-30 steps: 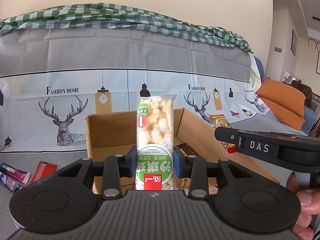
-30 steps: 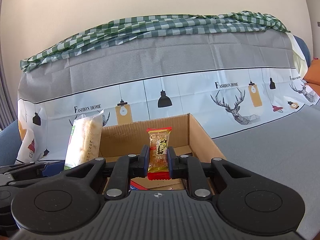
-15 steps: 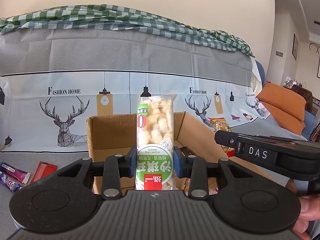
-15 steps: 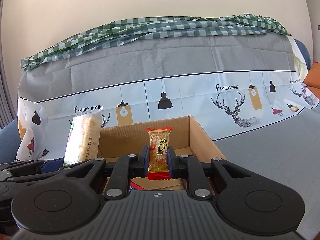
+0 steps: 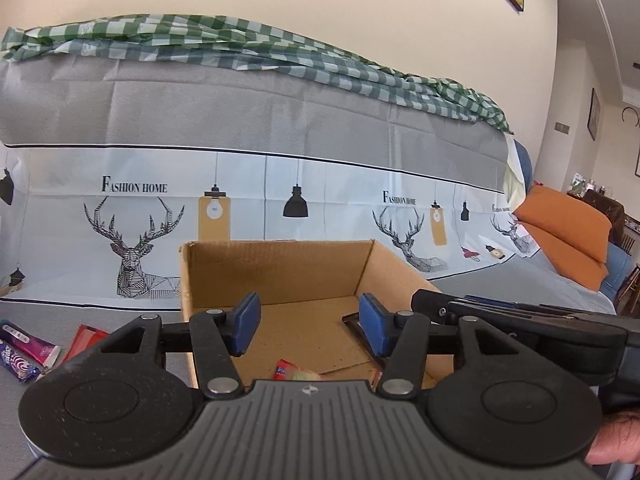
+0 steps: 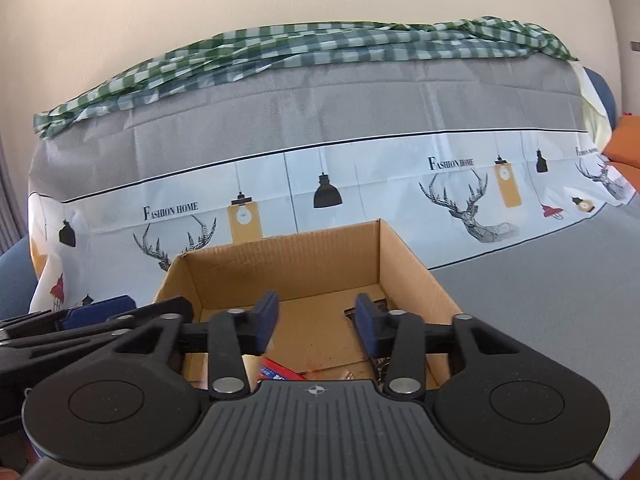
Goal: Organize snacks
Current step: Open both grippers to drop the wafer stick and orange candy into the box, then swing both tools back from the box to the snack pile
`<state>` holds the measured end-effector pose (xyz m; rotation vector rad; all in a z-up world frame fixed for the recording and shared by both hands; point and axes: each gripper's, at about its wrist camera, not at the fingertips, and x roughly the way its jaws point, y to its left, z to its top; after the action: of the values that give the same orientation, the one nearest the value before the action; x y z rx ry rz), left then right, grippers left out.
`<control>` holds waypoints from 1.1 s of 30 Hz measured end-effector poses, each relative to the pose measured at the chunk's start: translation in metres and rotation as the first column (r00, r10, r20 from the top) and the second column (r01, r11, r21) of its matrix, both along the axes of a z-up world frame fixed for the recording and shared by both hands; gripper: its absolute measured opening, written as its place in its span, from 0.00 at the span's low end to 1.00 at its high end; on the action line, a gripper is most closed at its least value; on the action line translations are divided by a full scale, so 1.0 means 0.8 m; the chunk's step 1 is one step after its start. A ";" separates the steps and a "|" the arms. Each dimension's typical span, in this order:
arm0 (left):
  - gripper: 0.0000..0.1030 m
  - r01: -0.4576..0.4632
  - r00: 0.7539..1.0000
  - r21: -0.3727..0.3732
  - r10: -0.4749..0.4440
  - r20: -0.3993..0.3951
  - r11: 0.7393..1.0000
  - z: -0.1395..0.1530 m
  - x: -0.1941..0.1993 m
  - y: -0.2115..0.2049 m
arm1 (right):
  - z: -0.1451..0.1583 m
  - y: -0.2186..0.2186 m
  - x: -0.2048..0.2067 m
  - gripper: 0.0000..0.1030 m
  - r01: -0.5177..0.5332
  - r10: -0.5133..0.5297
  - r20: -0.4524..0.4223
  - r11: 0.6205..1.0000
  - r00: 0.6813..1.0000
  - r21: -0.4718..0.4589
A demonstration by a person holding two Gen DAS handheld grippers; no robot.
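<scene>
Now both pairs of jaws are seen parted over the open cardboard box (image 5: 280, 272), with nothing gripped between them; each pair has just been opening. Below the left gripper (image 5: 308, 322), a snack packet (image 5: 294, 372) with a red end is seen lying on the box floor, under the gap and partly hidden by the gripper's body. Beneath the right gripper (image 6: 316, 322), a red and blue packet (image 6: 276, 370) is seen on the box floor, slightly left of the gap. Two more packets (image 5: 24, 354) are left outside, on the grey surface (image 6: 540, 300) left of the box.
</scene>
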<state>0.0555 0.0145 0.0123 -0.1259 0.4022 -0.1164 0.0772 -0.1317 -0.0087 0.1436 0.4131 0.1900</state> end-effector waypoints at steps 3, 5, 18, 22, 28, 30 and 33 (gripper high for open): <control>0.57 -0.017 1.000 0.016 0.017 0.002 1.000 0.001 -0.006 0.006 | 0.000 0.005 -0.001 0.55 0.018 -0.018 -0.006 1.000 1.000 0.013; 0.55 -0.031 0.999 0.042 0.032 -0.003 0.999 0.000 -0.013 0.011 | -0.001 0.014 -0.004 0.57 0.022 -0.022 -0.011 1.000 1.000 0.006; 0.20 -0.286 0.957 -0.086 0.281 -0.066 0.954 0.021 -0.087 0.143 | -0.002 0.101 -0.062 0.61 -0.080 0.080 0.014 0.997 0.997 -0.008; 0.20 -0.374 0.926 -0.179 0.357 -0.122 0.910 0.020 -0.098 0.198 | -0.003 0.144 -0.081 0.61 -0.177 0.177 0.040 0.984 0.983 -0.016; 0.20 -0.427 0.900 -0.206 0.392 -0.189 0.881 0.009 -0.097 0.251 | -0.018 0.204 -0.098 0.64 -0.337 0.338 0.066 0.941 0.939 -0.017; 0.20 -0.433 0.895 -0.200 0.394 -0.207 0.879 0.004 -0.093 0.267 | -0.033 0.224 -0.107 0.67 -0.391 0.396 0.105 0.918 0.912 -0.073; 0.20 -0.451 0.881 -0.211 0.394 -0.261 0.867 -0.010 -0.085 0.293 | -0.059 0.246 -0.111 0.67 -0.422 0.436 0.116 0.898 0.893 -0.125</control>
<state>-0.0127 0.2489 0.0045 -0.4944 0.5609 0.2858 -0.0114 0.0654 -0.0556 -0.0607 0.3065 0.6140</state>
